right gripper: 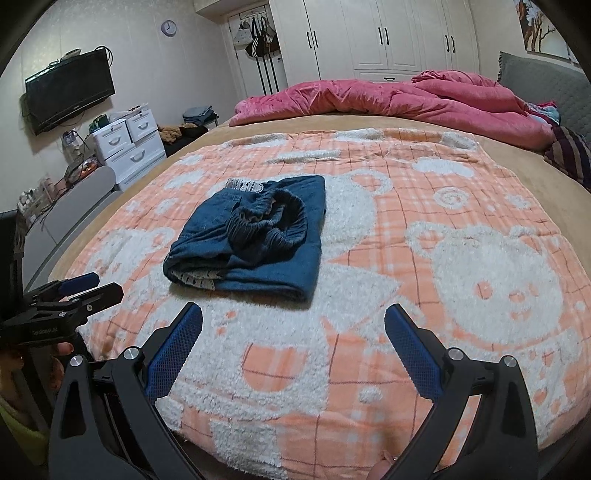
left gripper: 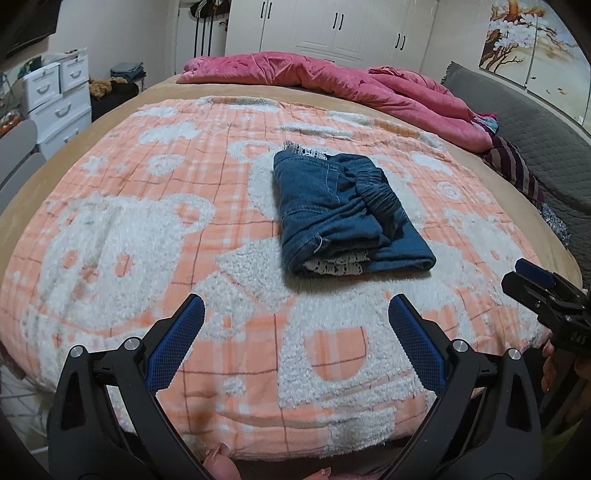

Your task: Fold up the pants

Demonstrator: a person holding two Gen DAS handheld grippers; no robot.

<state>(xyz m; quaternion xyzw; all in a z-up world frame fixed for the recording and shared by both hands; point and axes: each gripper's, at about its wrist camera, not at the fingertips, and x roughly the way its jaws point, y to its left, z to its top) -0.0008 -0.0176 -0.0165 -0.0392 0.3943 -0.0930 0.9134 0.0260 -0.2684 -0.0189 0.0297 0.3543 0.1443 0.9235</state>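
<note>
Pants (left gripper: pixel 347 210) folded into a compact bundle mid-blanket (left gripper: pixel 147 229). Left gripper (left gripper: pixel 295 314) and right gripper (right gripper: pixel 293 317) near the blanket's near edge, short of the pants. Jaws of both spread wide, gripping nothing.

Both cameras sit low at the near edge of the bed (left gripper: pixel 110 122), each looking forward along its own pair of fingers and slightly down across the blanket (left gripper: pixel 129 229) toward the wardrobe (left gripper: pixel 332 29) on the far wall. The left wrist view stands a little to the left, so the folded pants (left gripper: pixel 343 214) lie just right of its centre; the right wrist view stands to the right, with the pants (right gripper: pixel 251 236) left of centre. Each catches the other's gripper at its side edge: the right gripper (left gripper: pixel 535 284) and the left gripper (right gripper: pixel 88 286). They share the blanket, pants, pink quilt (left gripper: pixel 332 77) and wardrobe.
</note>
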